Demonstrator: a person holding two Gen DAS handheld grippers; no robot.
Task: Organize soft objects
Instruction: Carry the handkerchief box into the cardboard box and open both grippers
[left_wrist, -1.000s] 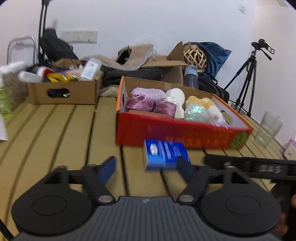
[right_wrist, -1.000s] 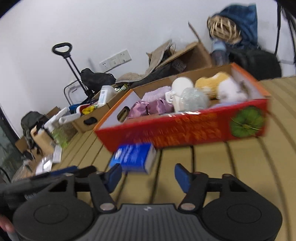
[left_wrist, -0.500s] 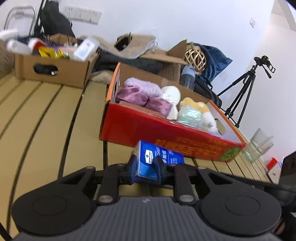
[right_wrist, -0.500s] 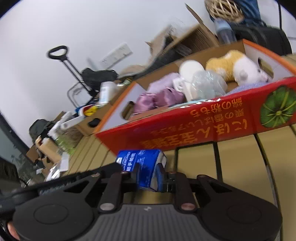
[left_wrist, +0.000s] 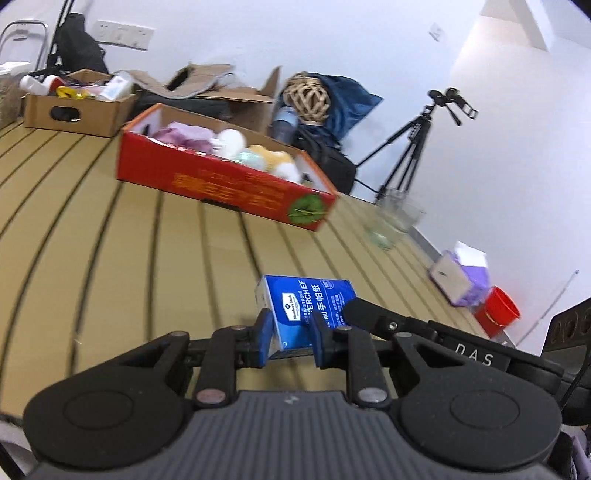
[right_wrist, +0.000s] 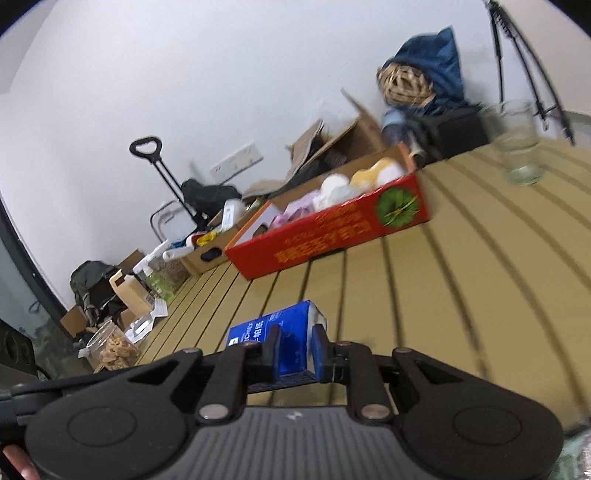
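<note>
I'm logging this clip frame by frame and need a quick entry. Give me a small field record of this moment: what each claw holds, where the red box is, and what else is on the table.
left claw: shut on tissue pack
right claw: shut on the same tissue pack, at its other end
tissue pack: blue, held by both claws above the slatted table
red box: on the table beyond the pack, holding soft toys and purple fabric
glass: standing right of the red box
brown box: far left, filled with bottles
tissue box: at the table's right edge
</note>
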